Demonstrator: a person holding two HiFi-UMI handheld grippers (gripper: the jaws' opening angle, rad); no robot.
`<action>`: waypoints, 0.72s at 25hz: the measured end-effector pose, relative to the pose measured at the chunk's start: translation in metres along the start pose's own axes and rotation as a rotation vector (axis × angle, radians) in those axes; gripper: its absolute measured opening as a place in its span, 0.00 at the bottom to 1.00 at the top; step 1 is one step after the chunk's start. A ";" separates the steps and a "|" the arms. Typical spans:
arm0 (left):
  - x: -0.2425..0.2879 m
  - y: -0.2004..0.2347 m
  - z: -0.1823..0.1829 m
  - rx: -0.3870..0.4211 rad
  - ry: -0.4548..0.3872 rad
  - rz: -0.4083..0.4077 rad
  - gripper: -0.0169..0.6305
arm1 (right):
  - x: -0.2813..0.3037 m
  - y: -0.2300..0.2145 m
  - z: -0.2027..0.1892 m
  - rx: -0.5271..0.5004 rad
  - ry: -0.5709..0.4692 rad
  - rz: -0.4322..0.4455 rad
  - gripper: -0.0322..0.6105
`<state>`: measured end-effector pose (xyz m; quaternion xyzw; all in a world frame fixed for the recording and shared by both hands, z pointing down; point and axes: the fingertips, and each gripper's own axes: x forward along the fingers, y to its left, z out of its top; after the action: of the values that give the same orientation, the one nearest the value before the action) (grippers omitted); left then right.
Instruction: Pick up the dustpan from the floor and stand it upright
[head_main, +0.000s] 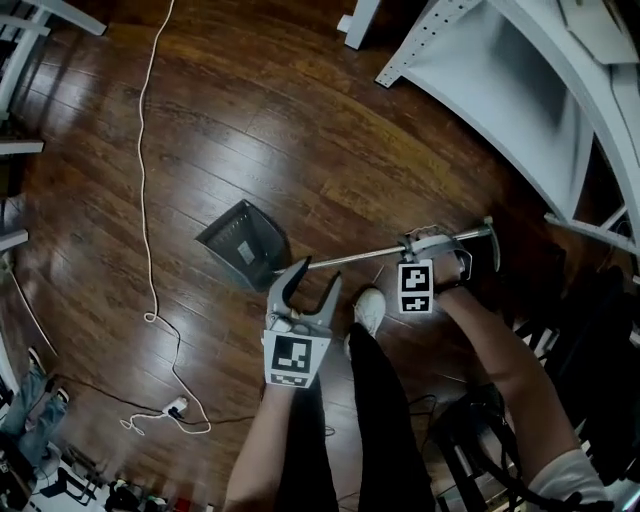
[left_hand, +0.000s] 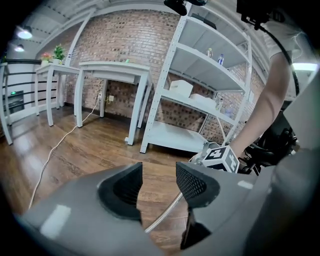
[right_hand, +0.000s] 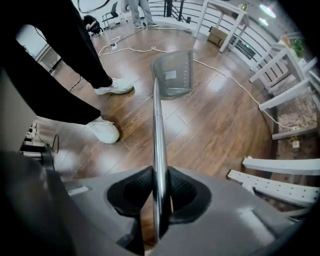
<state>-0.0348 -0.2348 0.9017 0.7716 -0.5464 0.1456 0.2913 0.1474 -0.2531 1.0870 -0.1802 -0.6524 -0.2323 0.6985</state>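
Note:
The dustpan has a grey scoop (head_main: 243, 245) resting on the wood floor and a long metal handle (head_main: 370, 256) that rises to the right. My right gripper (head_main: 432, 246) is shut on the handle near its upper end. In the right gripper view the handle (right_hand: 159, 145) runs between the pads of this gripper (right_hand: 160, 182) down to the scoop (right_hand: 173, 74). My left gripper (head_main: 312, 284) is open and empty, just in front of the handle's lower part. In the left gripper view the handle (left_hand: 167, 214) passes below the spread jaws of the left gripper (left_hand: 159, 182).
A white cable (head_main: 148, 200) runs across the floor at the left to a plug strip (head_main: 175, 406). White shelving (head_main: 510, 80) stands at the upper right. The person's white shoe (head_main: 368, 310) is beside the handle. White tables (left_hand: 115, 72) stand along the brick wall.

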 end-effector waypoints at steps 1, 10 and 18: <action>-0.010 -0.008 0.011 -0.001 -0.002 -0.010 0.38 | -0.021 0.000 -0.005 -0.003 0.034 -0.004 0.16; -0.095 -0.023 0.082 -0.003 -0.038 -0.029 0.38 | -0.155 -0.032 -0.049 -0.249 0.488 -0.120 0.16; -0.156 -0.005 0.096 0.024 -0.035 -0.002 0.38 | -0.185 -0.009 0.003 -0.481 0.674 -0.083 0.25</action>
<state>-0.0957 -0.1735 0.7395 0.7782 -0.5486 0.1384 0.2725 0.1324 -0.2423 0.9025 -0.2257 -0.3209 -0.4520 0.8011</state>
